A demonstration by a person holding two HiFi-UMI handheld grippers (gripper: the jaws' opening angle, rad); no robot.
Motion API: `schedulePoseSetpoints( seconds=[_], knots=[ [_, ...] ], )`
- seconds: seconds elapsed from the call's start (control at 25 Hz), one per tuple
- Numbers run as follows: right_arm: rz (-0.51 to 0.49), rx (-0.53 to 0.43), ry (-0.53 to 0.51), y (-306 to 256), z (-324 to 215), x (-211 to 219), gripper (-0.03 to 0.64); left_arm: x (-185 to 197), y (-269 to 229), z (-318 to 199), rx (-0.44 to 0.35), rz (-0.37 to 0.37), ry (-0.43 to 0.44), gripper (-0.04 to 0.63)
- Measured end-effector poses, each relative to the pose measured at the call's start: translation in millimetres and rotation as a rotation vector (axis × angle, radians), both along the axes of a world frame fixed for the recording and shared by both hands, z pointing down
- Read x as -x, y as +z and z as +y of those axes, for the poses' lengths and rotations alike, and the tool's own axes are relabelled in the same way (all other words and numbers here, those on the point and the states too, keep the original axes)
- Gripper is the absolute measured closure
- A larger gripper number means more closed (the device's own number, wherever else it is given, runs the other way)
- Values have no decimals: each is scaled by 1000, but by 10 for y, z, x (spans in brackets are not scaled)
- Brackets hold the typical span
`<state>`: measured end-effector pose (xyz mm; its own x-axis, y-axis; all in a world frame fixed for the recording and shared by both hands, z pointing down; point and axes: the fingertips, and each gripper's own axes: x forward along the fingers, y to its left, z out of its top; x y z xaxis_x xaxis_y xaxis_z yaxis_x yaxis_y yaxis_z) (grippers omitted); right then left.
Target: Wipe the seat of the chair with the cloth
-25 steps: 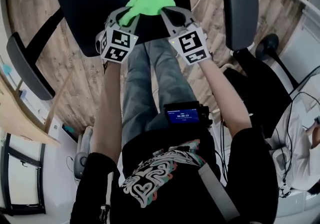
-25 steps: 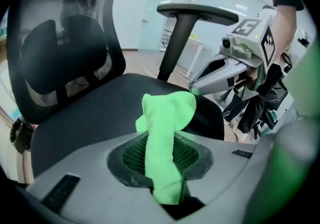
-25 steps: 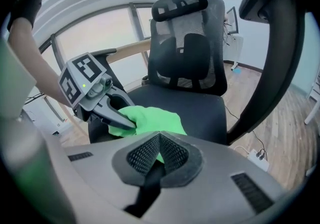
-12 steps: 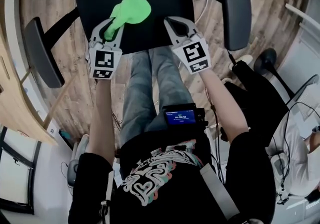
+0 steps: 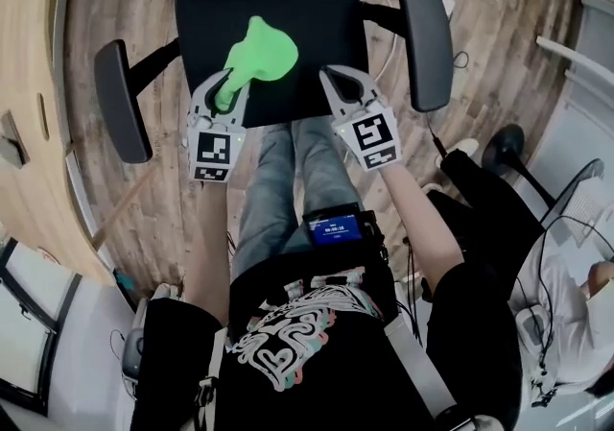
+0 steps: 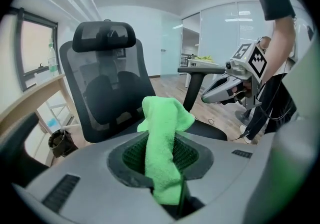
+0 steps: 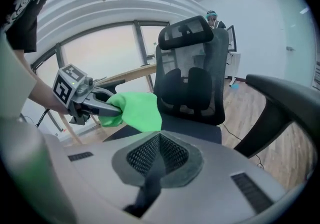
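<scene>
A black office chair fills the top of the head view, its seat bare on the right half. A bright green cloth hangs bunched over the seat's left front. My left gripper is shut on the green cloth, which rises between the jaws in the left gripper view. My right gripper hovers at the seat's front right edge, shut and holding nothing. In the right gripper view the cloth and left gripper show at left, before the chair's mesh backrest.
Two armrests flank the seat, one at left and one at right. The floor is wood planks. A wooden desk edge runs along the left. A cable and white plug lie right of the chair. Another seated person is at the right.
The chair has shifted down and right in the head view as the head moved. My left gripper carried the cloth leftward away from the right gripper; the two grippers now stand apart.
</scene>
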<state>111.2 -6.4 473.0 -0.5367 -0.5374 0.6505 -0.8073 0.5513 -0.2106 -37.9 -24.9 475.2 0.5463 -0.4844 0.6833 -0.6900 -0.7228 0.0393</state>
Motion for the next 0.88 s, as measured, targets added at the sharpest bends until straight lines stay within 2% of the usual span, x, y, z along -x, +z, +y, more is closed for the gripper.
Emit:
schedulePoseSetpoints(
  seconds=[0.28,0.36,0.6,0.88],
  knots=[
    [0,-28,14,-452,-34,-5,615,48,-638,-113,-81,21,7,488],
    [0,-55,36,-695,-28,-38,615,86,-904,-92,-109,24,0,488],
    [-20,-155,88,-1789,386,-265,615,52,-2069,419,-210,20,-16,488],
    [-27,-217,121,-2315,353,-308,615,134,-2687,375,-286,42,-35,488]
  ],
)
